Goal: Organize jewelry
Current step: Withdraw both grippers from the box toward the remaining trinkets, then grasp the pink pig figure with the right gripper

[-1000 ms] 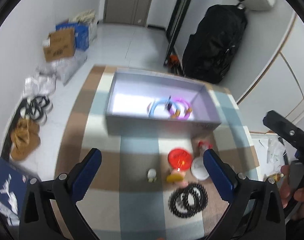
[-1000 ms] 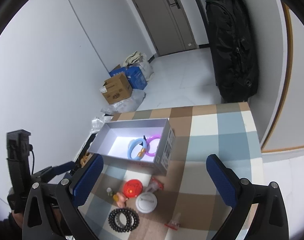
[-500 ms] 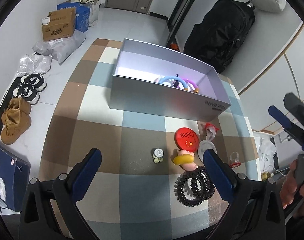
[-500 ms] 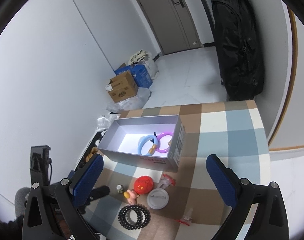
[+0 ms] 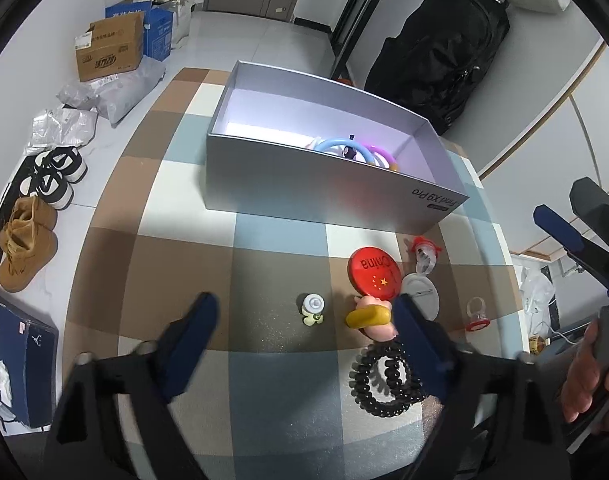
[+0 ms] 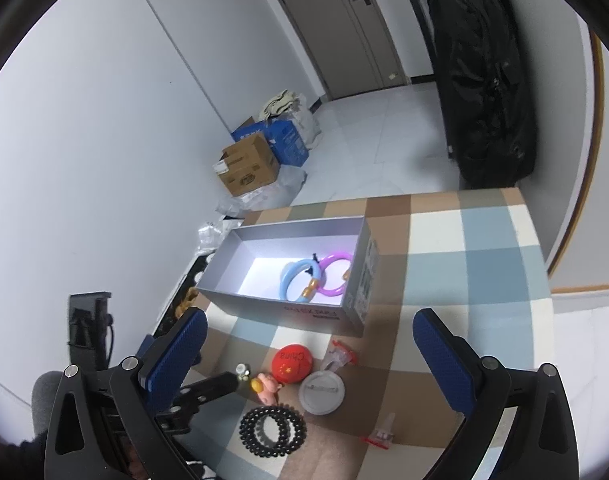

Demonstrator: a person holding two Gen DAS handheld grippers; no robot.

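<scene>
Jewelry is lying scattered on the checked table [image 5: 280, 240], in front of a grey box [image 5: 328, 184] that is already holding a blue bangle [image 6: 298, 280] and a purple bangle [image 6: 336, 276]. Outside the box, a small white-and-yellow trinket [image 5: 313, 309] is sitting just beside a pink figure with a yellow band [image 5: 370, 318], which is touching a red round badge [image 5: 374, 276]. A white badge [image 5: 420, 292], two clear rings with red bases [image 5: 477, 314] and a coiled black beaded bracelet [image 5: 386, 380] are lying close by.

The left claw [image 5: 304, 320] is closing, its jaws blurring with the motion, with the trinket between them but not yet pressed. The right claw [image 6: 308, 340] is hovering with its jaws wide and nothing in them.

The trinket is looking very light, hard and smooth, so it is likely to skid or pop out under an off-centre pinch; squeezing across its rounded body seems safest. The beaded bracelet is likely limp and would be taken best across both coils.

The table is wearing a flat cloth of blue, brown and cream squares, probably offering some grip. Around it, cardboard boxes [image 5: 108, 48], shoes [image 5: 52, 176] and a large black bag [image 5: 444, 52] are standing on a pale tiled floor.
</scene>
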